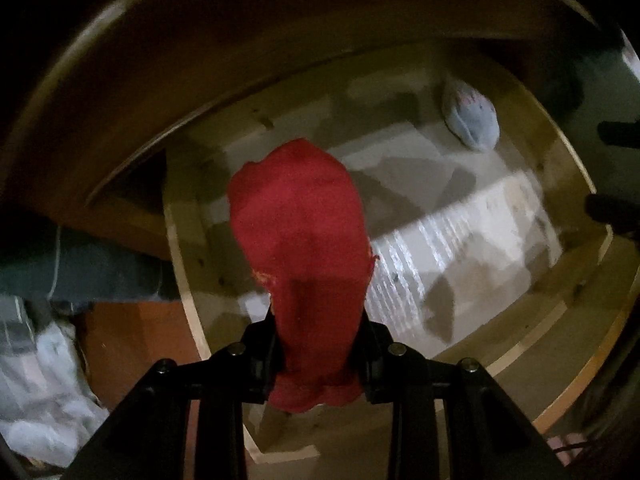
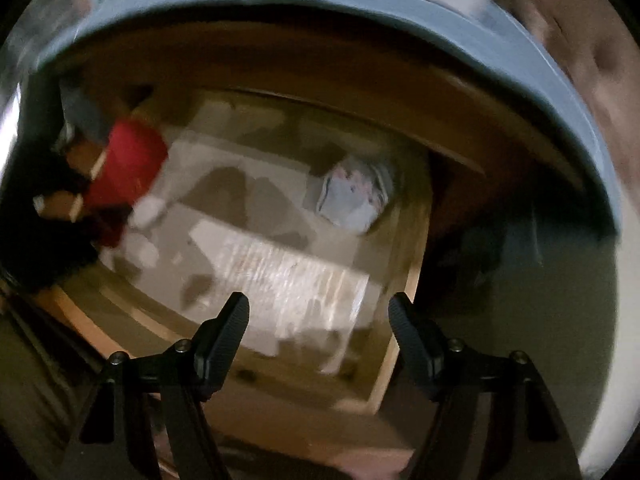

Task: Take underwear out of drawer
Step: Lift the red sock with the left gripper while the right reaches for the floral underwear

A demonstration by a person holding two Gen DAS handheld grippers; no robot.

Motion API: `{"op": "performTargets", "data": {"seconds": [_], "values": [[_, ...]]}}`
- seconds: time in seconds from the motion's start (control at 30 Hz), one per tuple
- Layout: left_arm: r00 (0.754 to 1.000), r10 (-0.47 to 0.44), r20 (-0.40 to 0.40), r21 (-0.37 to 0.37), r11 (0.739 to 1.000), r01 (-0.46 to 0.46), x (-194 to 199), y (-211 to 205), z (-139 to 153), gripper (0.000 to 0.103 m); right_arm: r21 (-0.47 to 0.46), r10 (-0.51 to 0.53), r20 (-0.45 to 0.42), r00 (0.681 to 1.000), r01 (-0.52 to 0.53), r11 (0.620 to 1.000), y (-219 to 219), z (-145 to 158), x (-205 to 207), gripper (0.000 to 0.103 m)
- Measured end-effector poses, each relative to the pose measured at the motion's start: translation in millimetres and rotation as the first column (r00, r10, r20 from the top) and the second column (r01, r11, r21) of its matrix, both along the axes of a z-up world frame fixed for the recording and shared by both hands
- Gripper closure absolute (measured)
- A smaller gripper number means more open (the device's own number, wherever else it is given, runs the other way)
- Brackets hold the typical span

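My left gripper [image 1: 318,360] is shut on a red piece of underwear [image 1: 300,232], which hangs from its pads above the open wooden drawer [image 1: 188,264]. In the drawer's far right corner lies a folded light-blue patterned piece [image 1: 472,120]. In the right wrist view my right gripper [image 2: 318,308] stands open with nothing between its fingers, above the drawer's pale lined bottom [image 2: 280,264]. The same light-blue piece [image 2: 354,196] lies beyond it, and the red underwear [image 2: 128,164] shows blurred at the left.
A dark wooden bed frame [image 1: 160,60] overhangs the drawer's back. A blue-grey mattress edge [image 2: 440,20] runs above it. Grey and white clothes [image 1: 40,360] lie on the floor to the left of the drawer. Both views are dim and blurred.
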State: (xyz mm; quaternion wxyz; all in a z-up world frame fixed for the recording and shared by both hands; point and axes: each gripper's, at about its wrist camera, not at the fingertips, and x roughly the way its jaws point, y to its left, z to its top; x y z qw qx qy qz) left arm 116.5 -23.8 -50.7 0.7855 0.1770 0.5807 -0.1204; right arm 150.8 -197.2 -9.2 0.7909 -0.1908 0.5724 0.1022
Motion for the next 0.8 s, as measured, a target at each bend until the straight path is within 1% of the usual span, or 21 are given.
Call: {"op": "performTargets", "data": {"seconds": [0.03,0.07,0.1,0.17,0.23,0.27,0.4,0.47,0.5,0.53,0.6,0.63,0.67,0.7,0.73,0.8], "values": [[1.000,0.011,0.009,0.001,1.000,-0.011,-2.8,4.3,1.8,0.072,-0.039,0.037,0.003,0.999,-0.036,0.999,4.8,-3.5,1.9,0.037],[0.999,0.030,0.021,-0.001,1.000,-0.030,-5.7,4.0,1.9,0.072,-0.074,0.073,0.000,0.997,-0.073,0.995,9.5,-8.1,4.0,0.041],[0.999,0.044,0.024,-0.008,0.999,-0.044,-6.9,-6.7,-7.4,0.072,-0.112,0.108,-0.010,0.994,-0.108,0.988,14.2,-14.1,6.4,0.043],[0.995,0.094,0.025,-0.046,0.995,-0.093,-6.1,-1.6,-7.9,0.072,-0.169,0.148,-0.030,0.989,-0.151,0.974,18.8,-25.4,10.3,0.048],[0.992,0.119,0.036,-0.055,0.992,-0.116,-3.9,2.5,-11.2,0.072,-0.240,0.187,-0.042,0.981,-0.192,0.952,22.3,-37.0,13.3,0.050],[0.991,0.125,0.042,-0.051,0.991,-0.123,-4.6,1.7,-11.7,0.072,-0.286,0.216,-0.045,0.975,-0.219,0.933,24.1,-43.9,14.4,0.050],[0.987,0.153,0.055,-0.072,0.986,-0.149,-6.0,4.6,-9.2,0.072,-0.397,0.307,-0.085,0.948,-0.314,0.862,29.8,-63.1,17.9,0.051],[0.984,0.169,0.060,-0.076,0.983,-0.164,-5.8,5.9,-11.4,0.072,-0.483,0.384,-0.112,0.916,-0.388,0.785,35.4,-74.0,15.5,0.051],[0.983,0.175,0.058,-0.081,0.982,-0.170,-5.4,6.4,-12.9,0.072,-0.525,0.424,-0.132,0.896,-0.426,0.737,39.2,-78.7,13.8,0.051],[0.980,0.188,0.058,-0.087,0.979,-0.183,-6.4,7.9,-12.8,0.072,-0.570,0.469,-0.153,0.870,-0.465,0.677,42.1,-84.4,10.7,0.051],[0.979,0.198,0.055,-0.097,0.976,-0.193,-5.7,9.7,-13.1,0.072,-0.613,0.531,-0.231,0.815,-0.546,0.571,46.5,-96.3,5.1,0.051],[0.977,0.207,0.054,-0.109,0.974,-0.200,-6.3,11.2,-12.0,0.072,-0.643,0.566,-0.261,0.782,-0.578,0.502,48.6,-102.3,1.1,0.051],[0.975,0.213,0.056,-0.119,0.971,-0.206,-7.3,12.4,-10.2,0.072,-0.677,0.605,-0.288,0.742,-0.605,0.420,50.7,-108.5,-3.6,0.049],[0.975,0.216,0.057,-0.126,0.970,-0.208,-8.1,13.2,-8.3,0.072,-0.698,0.627,-0.314,0.713,-0.621,0.356,52.0,-113.7,-6.7,0.047],[0.974,0.219,0.056,-0.134,0.969,-0.210,-8.3,14.0,-8.2,0.072,-0.717,0.653,-0.353,0.670,-0.642,0.271,53.4,-120.6,-10.8,0.046],[0.973,0.225,0.054,-0.140,0.966,-0.216,-8.3,15.1,-8.2,0.072,-0.728,0.678,-0.407,0.612,-0.665,0.163,54.8,-127.5,-14.8,0.046]]}}
